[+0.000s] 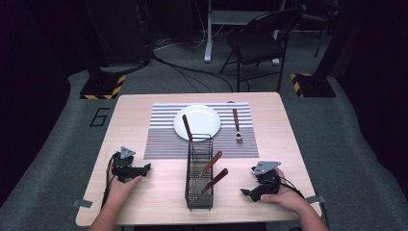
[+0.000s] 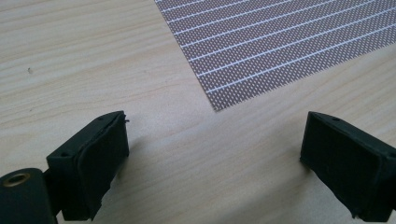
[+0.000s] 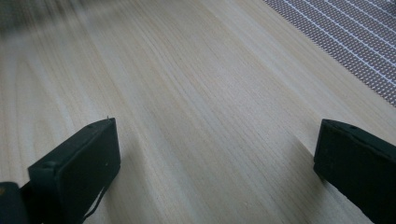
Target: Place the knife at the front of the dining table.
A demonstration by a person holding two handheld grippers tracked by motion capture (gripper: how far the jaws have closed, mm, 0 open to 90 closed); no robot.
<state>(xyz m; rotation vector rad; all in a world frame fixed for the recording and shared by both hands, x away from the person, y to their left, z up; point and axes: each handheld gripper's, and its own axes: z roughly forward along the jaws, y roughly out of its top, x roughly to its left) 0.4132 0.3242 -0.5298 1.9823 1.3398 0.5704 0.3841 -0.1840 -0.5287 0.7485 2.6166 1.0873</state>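
A dim room with a grey carpeted floor, a black folding chair (image 1: 257,41) and trailing cables lies beyond a pale wooden tabletop (image 1: 144,192). A striped placemat (image 1: 163,134) sits toward the far edge, carrying a white plate (image 1: 202,120) and, at its right side, a fork (image 1: 236,126) with a brown handle.

Near the middle of the front edge stands a black wire caddy (image 1: 198,173), long and narrow, running from the front edge back to the placemat. Three brown-handled pieces of cutlery (image 1: 211,163) lean in it, handles up and tilted; one at the far end rises over the plate's rim. Which kind each piece is I cannot tell.

The left tongs (image 1: 144,168) rest near the front left corner, jaws spread wide over bare wood with nothing between them; the left gripper view shows the placemat's corner just ahead. The right tongs (image 1: 246,191) rest near the front right corner, likewise released and empty.

The cutlery looks light and stiff, with wooden handles that should give better purchase than smooth metal. Taking a handle partway along its exposed length, crosswise, seems wise; the caddy is light and might tip or drag if a piece snags on the wires, so lifting along the piece's own lean looks safest.
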